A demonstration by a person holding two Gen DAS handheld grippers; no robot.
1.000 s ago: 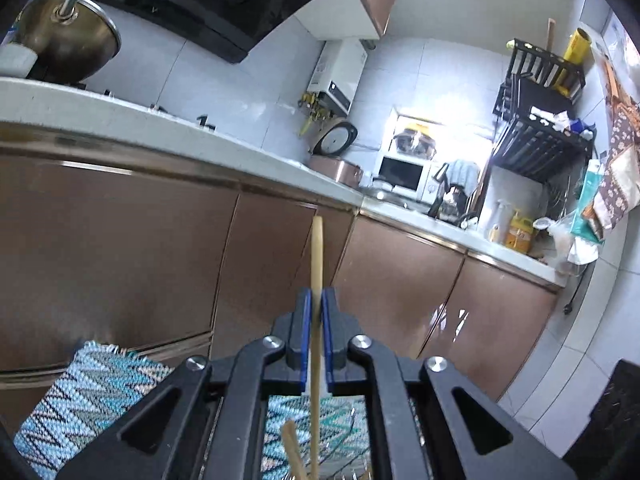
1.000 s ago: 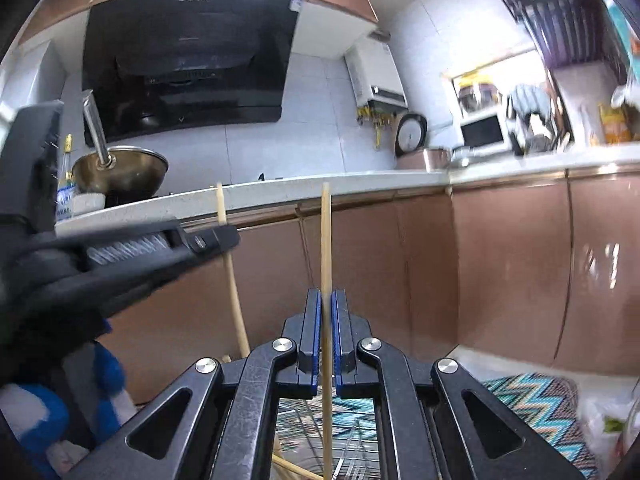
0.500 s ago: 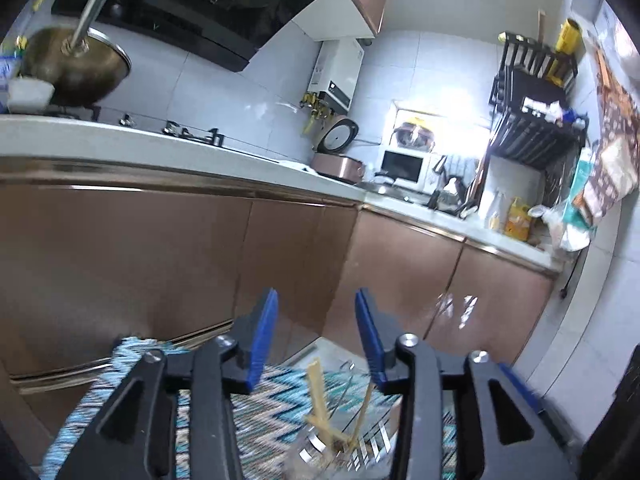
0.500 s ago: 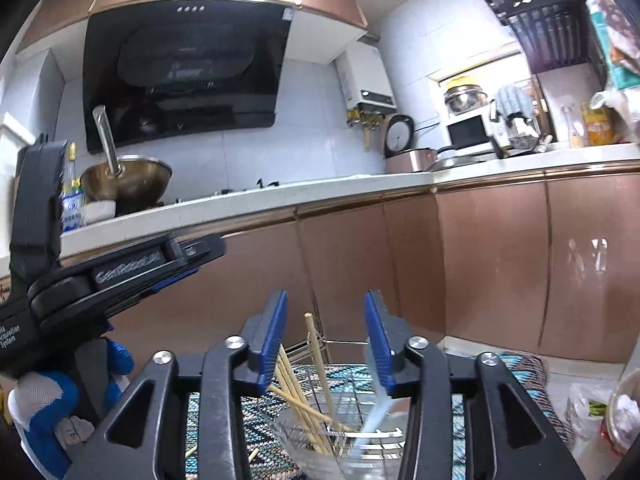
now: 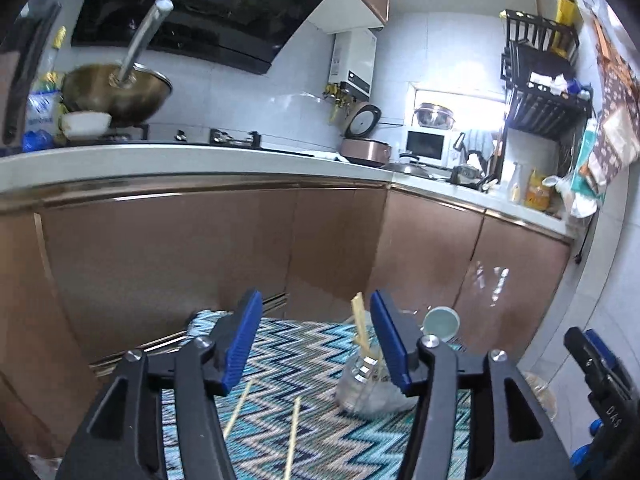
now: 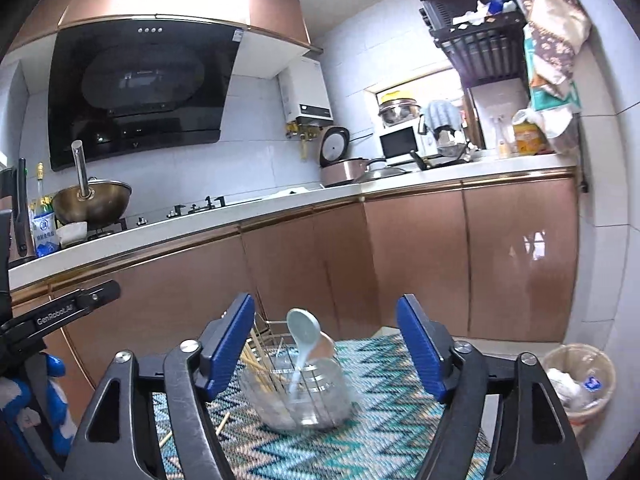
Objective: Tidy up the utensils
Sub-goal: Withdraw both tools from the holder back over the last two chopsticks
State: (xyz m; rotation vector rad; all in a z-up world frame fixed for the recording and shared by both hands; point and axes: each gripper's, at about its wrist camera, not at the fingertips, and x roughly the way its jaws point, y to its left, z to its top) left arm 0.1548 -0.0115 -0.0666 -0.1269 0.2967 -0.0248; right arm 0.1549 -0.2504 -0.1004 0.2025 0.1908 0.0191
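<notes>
Beyond both open tools, glass jar unobstructed.

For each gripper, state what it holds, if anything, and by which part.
Nothing is held. The left gripper and right gripper have just been opening, jaws apart and bare; the chopsticks stand in the glass jar.
</notes>
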